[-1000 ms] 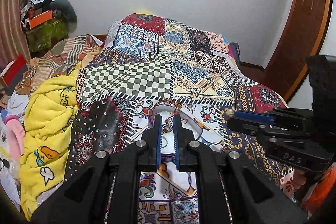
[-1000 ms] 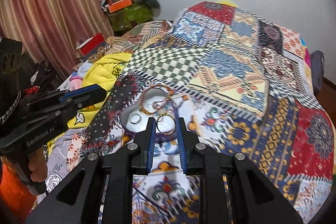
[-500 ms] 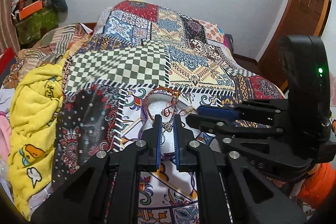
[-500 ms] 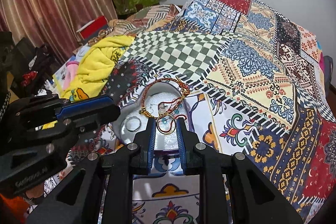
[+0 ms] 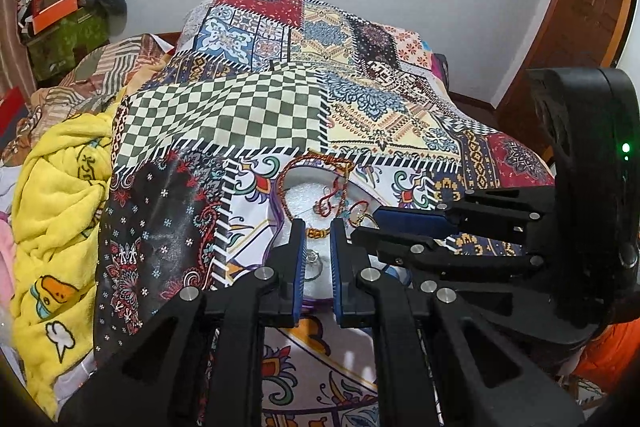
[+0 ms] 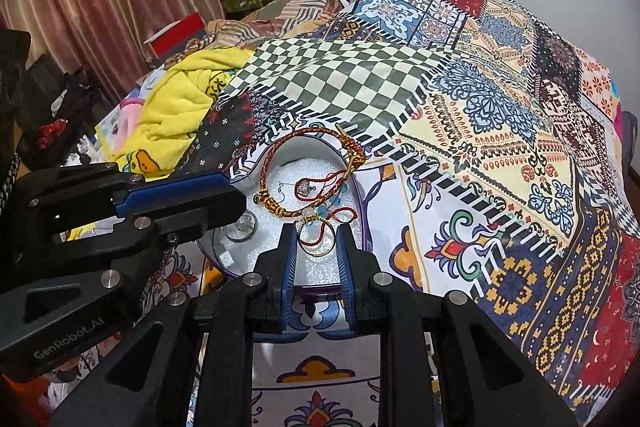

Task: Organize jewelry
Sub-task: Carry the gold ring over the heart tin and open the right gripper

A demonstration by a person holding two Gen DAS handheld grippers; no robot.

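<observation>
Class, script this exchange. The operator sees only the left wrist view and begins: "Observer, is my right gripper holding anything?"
Observer: Yes. The right gripper pinches a gold ring with red thread across it.
Operator: Where is that relative to the tray?
Observer: Over the near end of the white tray, just short of the beaded bracelet.
Operator: And how does my left gripper look from that side?
Observer: The left gripper reaches over the tray's left edge, partly covering a clear ring.
</observation>
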